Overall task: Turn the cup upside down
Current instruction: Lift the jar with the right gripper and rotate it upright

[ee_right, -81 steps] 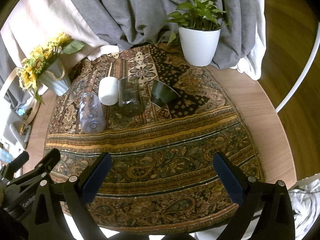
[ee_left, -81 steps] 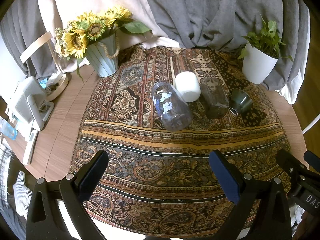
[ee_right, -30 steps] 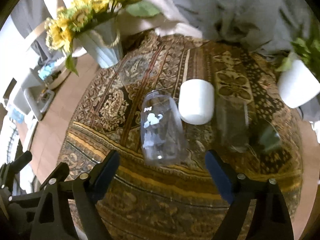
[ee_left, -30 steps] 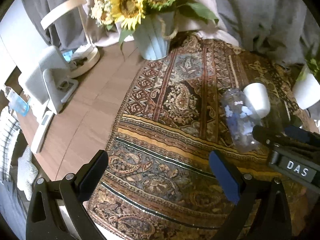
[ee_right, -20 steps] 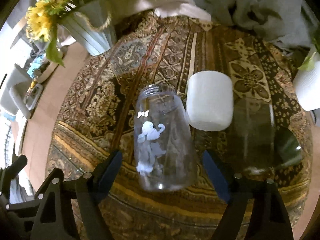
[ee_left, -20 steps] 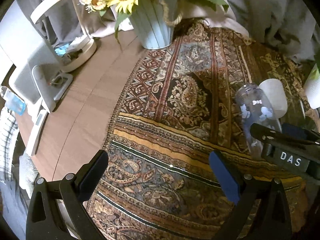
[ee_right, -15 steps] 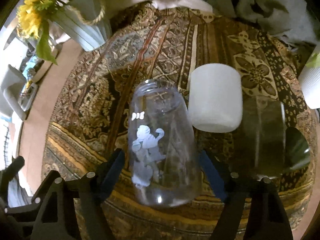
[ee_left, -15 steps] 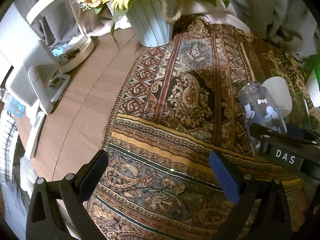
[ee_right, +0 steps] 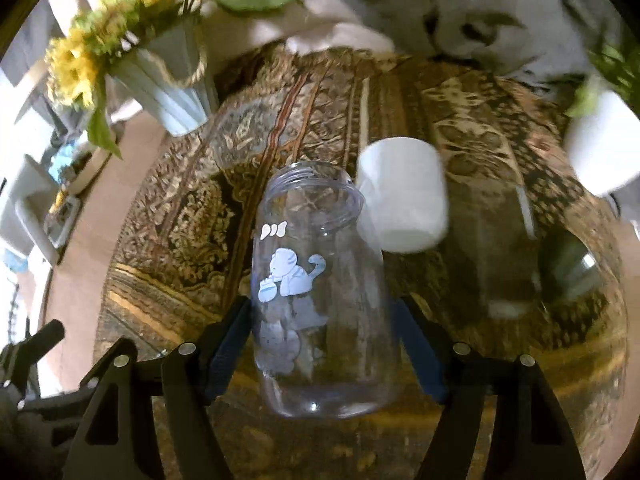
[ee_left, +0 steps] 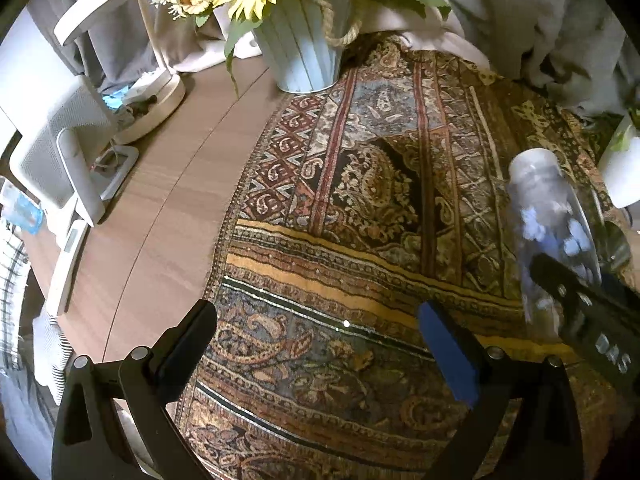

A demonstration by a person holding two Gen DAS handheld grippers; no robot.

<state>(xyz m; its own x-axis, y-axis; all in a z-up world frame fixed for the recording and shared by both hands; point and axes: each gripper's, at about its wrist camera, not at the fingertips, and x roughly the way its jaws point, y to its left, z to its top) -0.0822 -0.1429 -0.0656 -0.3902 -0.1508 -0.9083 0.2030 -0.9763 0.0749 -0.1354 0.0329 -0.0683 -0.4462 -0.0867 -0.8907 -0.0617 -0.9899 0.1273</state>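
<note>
A clear plastic cup (ee_right: 320, 292) with a pale blue cat print stands between the blue pads of my right gripper (ee_right: 322, 320). Its threaded open mouth points away from the camera and its base is nearest the camera. The pads touch or nearly touch its two sides. The cup also shows at the right edge of the left wrist view (ee_left: 552, 232), with the right gripper's black finger across it. My left gripper (ee_left: 320, 344) is open and empty above the patterned cloth (ee_left: 360, 208), left of the cup.
A white cup (ee_right: 402, 196), a dark clear glass (ee_right: 500, 248) and a green cup (ee_right: 568, 268) stand right of the clear cup. A sunflower vase (ee_left: 300, 48) stands at the back. A white plant pot (ee_right: 600, 148) is at the right. A white device (ee_left: 60, 160) stands on the wooden table.
My right gripper has moved forward and narrowed around the clear cup, which now looks lifted or tilted. The left gripper has drifted slightly and stays open.
</note>
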